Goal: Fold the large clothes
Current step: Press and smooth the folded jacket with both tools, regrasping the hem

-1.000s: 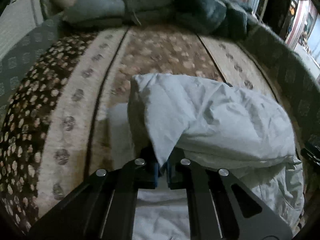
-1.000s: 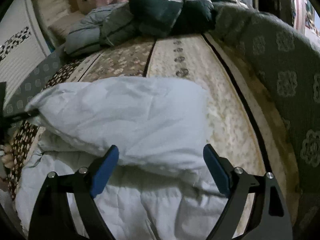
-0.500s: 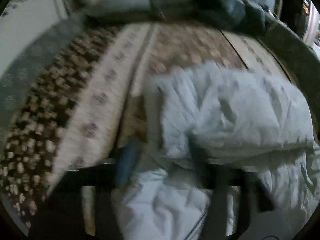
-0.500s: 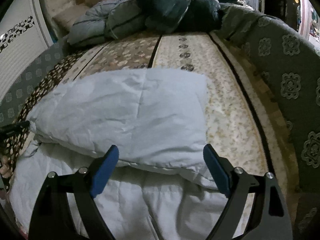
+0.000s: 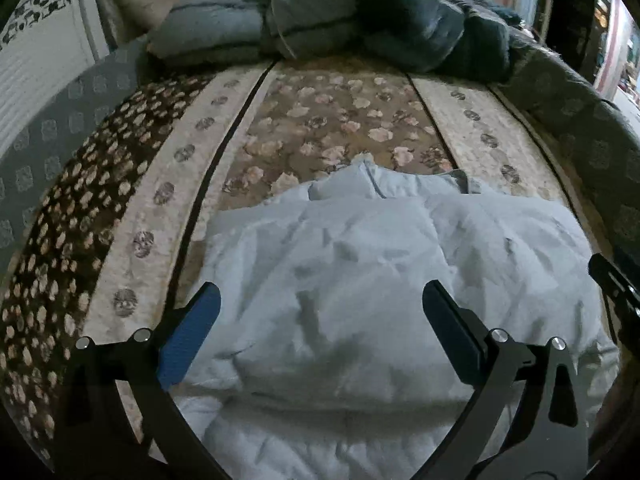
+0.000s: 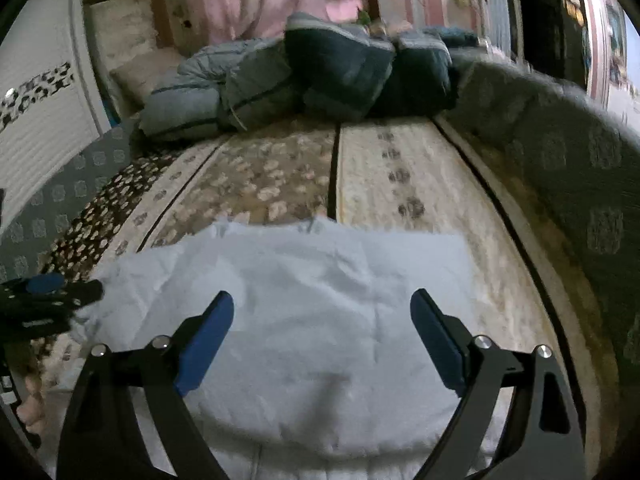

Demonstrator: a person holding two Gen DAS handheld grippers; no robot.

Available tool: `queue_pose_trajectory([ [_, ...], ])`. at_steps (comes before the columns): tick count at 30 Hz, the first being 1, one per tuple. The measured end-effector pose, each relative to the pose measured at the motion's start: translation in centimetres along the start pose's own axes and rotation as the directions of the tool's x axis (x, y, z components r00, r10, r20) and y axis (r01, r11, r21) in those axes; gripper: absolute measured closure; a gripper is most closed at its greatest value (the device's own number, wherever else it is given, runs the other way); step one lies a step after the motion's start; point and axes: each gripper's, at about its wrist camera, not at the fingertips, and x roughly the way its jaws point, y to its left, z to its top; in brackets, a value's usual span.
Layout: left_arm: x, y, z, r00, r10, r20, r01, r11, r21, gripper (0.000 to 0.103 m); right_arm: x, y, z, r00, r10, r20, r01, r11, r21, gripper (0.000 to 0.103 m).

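Left hand-held gripper (image 5: 320, 312): jaws have just been opening and now stand wide, nothing pinched. A second ago we had them clenched on a corner of the white garment (image 5: 340, 280), lifted clear of the bed; that corner is now released, and the cloth lies under the spread pads, not pressed by them.

Right hand-held gripper (image 6: 322, 320): likewise released, empty, hanging over the garment's right half.

Garment position: on the patterned bedspread (image 5: 328, 120), near edge closest to us, well apart from the pile of dark quilts (image 5: 360, 20) at the far end. The upper layer now lies doubled over the lower one, with a collar-like edge poking out on the garment's far side.

Reading: we judge one fold laid down and let go. The top layer looks puffy and wrinkled, so smoothing, or a second fold across, is probably what remains.

Right-wrist view is slightly blurred at the far end.
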Motion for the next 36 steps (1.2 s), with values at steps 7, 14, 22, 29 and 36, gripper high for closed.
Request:
queue_pose_trajectory([
  [7,6.2,-0.2,-1.0,0.991,-0.072,-0.117,0.071,0.997,-0.013,0.007,6.0,0.5,-0.4,0.982,0.078,-0.17,-0.078,0.997,0.006,0.079],
  [14,9.7,-0.8,-1.2,0.981,-0.067,-0.183,0.073,0.997,0.028,0.005,9.8,0.5,-2.6,0.974,0.049,-0.219,-0.058,0.998,-0.036,0.08],
  [22,13.3,-1.4,-0.1,0.967,-0.053,-0.251,0.065,0.997,0.038,0.003,14.2,-0.3,-1.8,0.949,0.084,-0.303,-0.095,0.995,-0.019,0.08],
  [29,15.0,-1.5,0.3,0.958,-0.055,-0.283,0.07,0.997,0.043,0.003,16.0,-0.1,-1.7,0.941,0.074,-0.331,-0.09,0.995,-0.034,0.081],
  [36,14.9,-1.1,1.5,0.936,-0.07,-0.346,0.086,0.996,0.031,0.003,14.4,0.5,-0.3,0.93,0.047,-0.365,-0.065,0.997,-0.039,0.078],
])
